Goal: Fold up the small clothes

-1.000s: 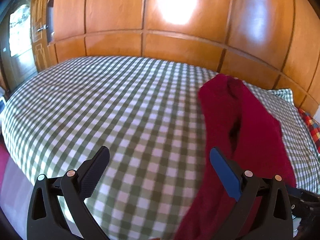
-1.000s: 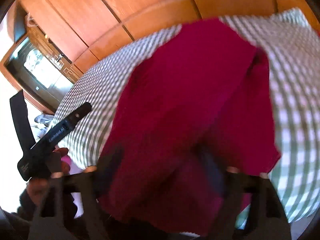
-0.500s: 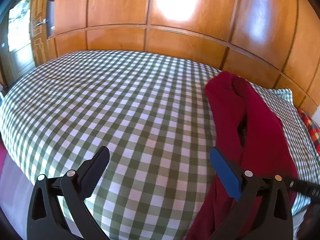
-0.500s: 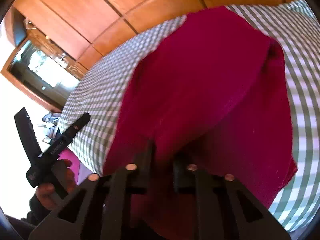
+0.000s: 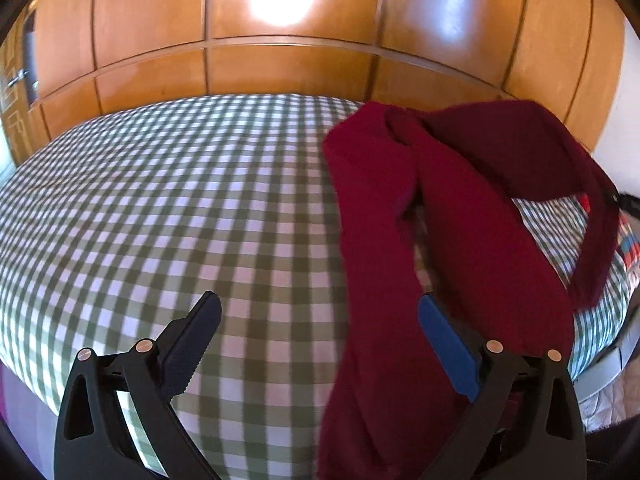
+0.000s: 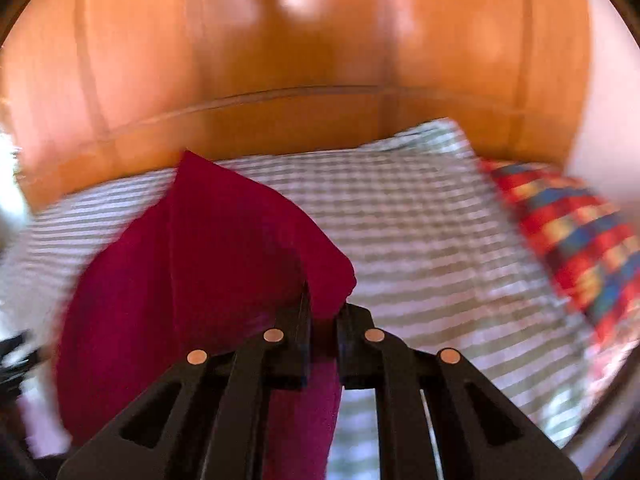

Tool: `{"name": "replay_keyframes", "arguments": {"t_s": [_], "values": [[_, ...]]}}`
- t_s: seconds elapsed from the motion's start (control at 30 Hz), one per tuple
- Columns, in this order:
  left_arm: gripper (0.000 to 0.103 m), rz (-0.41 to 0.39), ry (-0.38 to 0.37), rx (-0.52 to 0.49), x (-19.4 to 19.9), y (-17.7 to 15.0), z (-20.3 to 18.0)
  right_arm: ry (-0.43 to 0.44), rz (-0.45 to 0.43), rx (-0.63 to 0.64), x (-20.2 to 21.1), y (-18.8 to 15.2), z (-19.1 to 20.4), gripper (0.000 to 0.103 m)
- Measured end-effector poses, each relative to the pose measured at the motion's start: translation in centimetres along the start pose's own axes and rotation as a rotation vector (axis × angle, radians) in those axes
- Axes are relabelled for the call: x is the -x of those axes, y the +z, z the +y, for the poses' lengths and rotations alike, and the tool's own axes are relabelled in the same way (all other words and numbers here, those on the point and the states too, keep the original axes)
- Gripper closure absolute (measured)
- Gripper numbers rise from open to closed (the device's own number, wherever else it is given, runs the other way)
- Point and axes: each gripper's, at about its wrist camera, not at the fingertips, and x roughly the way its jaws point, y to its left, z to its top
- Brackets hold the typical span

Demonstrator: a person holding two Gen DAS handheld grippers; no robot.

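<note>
The left gripper (image 5: 316, 320) is held wide apart above the near edge of the bed (image 5: 160, 208), nothing between its jaws, checked green-and-white sheet showing through the gap. Just to its right, the dark red garment (image 5: 460, 240) is seen draped from the near edge up toward the wooden panelled wall (image 5: 280, 60) at the far edge; one strip of it is lifted clear of the sheet and arches over toward the right edge. In the right wrist view, blurred throughout, the right gripper (image 6: 322, 316) is pressed together on a bunch of that red cloth, the fabric pinched between the jaws and spilling out ahead and below. Farther right a checked pillow (image 6: 420, 148) and a red, blue and yellow patterned cloth (image 6: 580, 240) are seen at the right edge.

The task is judged to be at an early stage: no flat, finished fold is visible, the garment is twisted and only partly lifted. Spreading, smoothing and the folds themselves appear to be left.
</note>
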Motion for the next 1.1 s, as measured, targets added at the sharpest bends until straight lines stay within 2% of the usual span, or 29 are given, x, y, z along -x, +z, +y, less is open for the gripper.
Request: {"name": "replay_keyframes", "arguments": {"t_s": [0.03,0.1,0.2,0.27,0.33,0.37,0.4,0.43,0.47,0.5,0.53,0.6,0.63,0.7,0.73,0.77,0.83,0.87,0.9,0.93,0.97,1.03,1.07,1.1], "values": [[0.010,0.009,-0.006,-0.011,-0.2,0.0,-0.4,-0.081,-0.001,0.012,-1.4,0.6,-1.3,0.095],[0.023,0.039,0.000,-0.030,-0.7,-0.3,-1.0,-0.183,0.007,0.037,-4.0,1.3,-2.8,0.095],[0.029,0.092,-0.009,-0.033,-1.5,-0.9,-1.3,-0.280,0.072,0.030,-8.2,1.9,-5.5,0.095],[0.030,0.105,-0.015,-0.042,-1.7,-1.4,-1.4,-0.307,0.117,0.027,-10.7,1.7,-6.2,0.095],[0.038,0.115,-0.020,-0.054,-1.8,-1.8,-1.6,-0.289,0.156,0.012,-12.1,1.1,-6.5,0.094],[0.048,0.123,-0.026,-0.063,-2.0,-2.0,-1.7,-0.290,0.161,0.013,-12.4,0.9,-6.0,0.094],[0.059,0.129,-0.033,-0.071,-2.2,-2.2,-1.9,-0.283,0.152,0.012,-12.1,0.7,-5.9,0.088],[0.065,0.133,-0.043,-0.078,-2.4,-2.4,-2.1,-0.277,0.145,0.009,-11.5,0.6,-5.5,0.080],[0.076,0.132,-0.058,-0.088,-2.4,-2.5,-2.3,-0.277,0.126,0.000,-10.7,0.3,-5.5,0.049],[0.083,0.127,-0.065,-0.097,-2.3,-2.6,-2.5,-0.276,0.097,-0.003,-9.7,0.0,-5.1,0.021],[0.088,0.120,-0.069,-0.104,-2.0,-2.5,-2.6,-0.272,0.060,0.002,-8.3,-0.2,-4.8,0.018],[0.091,0.103,-0.105,-0.071,-1.3,-1.6,-1.4,-0.243,0.033,0.039,-6.1,-1.0,-4.1,0.018],[0.091,0.090,-0.104,-0.047,-1.0,-1.1,-0.6,-0.207,0.033,0.051,-5.1,-1.7,-3.8,0.018],[0.092,0.054,-0.073,0.023,-0.2,0.4,2.5,-0.069,0.058,0.056,-3.2,-3.0,-3.2,0.018],[0.092,0.040,-0.055,0.047,-0.1,0.8,3.6,0.035,0.091,0.053,-2.2,-4.0,-2.5,0.019],[0.092,0.016,-0.009,0.069,0.2,1.7,5.2,0.102,0.117,0.049,-1.8,-4.7,-2.1,0.020],[0.096,-0.020,0.085,0.095,0.4,3.6,7.7,0.285,0.204,0.020,-1.0,-6.6,-0.5,0.034],[0.099,-0.044,0.154,0.123,0.4,4.9,9.4,0.350,0.243,0.002,-0.9,-7.3,0.1,0.038],[0.099,-0.065,0.233,0.152,0.5,6.0,10.7,0.413,0.283,-0.017,-0.8,-8.1,0.9,0.047],[0.099,-0.082,0.309,0.187,0.5,7.0,12.1,0.515,0.346,-0.029,-0.6,-9.3,2.3,0.054],[0.099,-0.095,0.359,0.253,0.8,8.0,13.8,0.591,0.389,-0.023,0.0,-10.5,3.6,0.056],[0.099,-0.122,0.300,0.342,1.6,9.0,15.3,0.677,0.445,0.004,0.9,-12.2,5.5,0.058],[0.094,-0.153,0.266,0.357,2.3,9.2,15.4,0.709,0.482,0.030,1.5,-13.2,6.6,0.058],[0.077,-0.160,0.263,0.345,2.5,9.2,15.3,0.706,0.503,0.057,1.9,-14.0,7.4,0.057]]}}
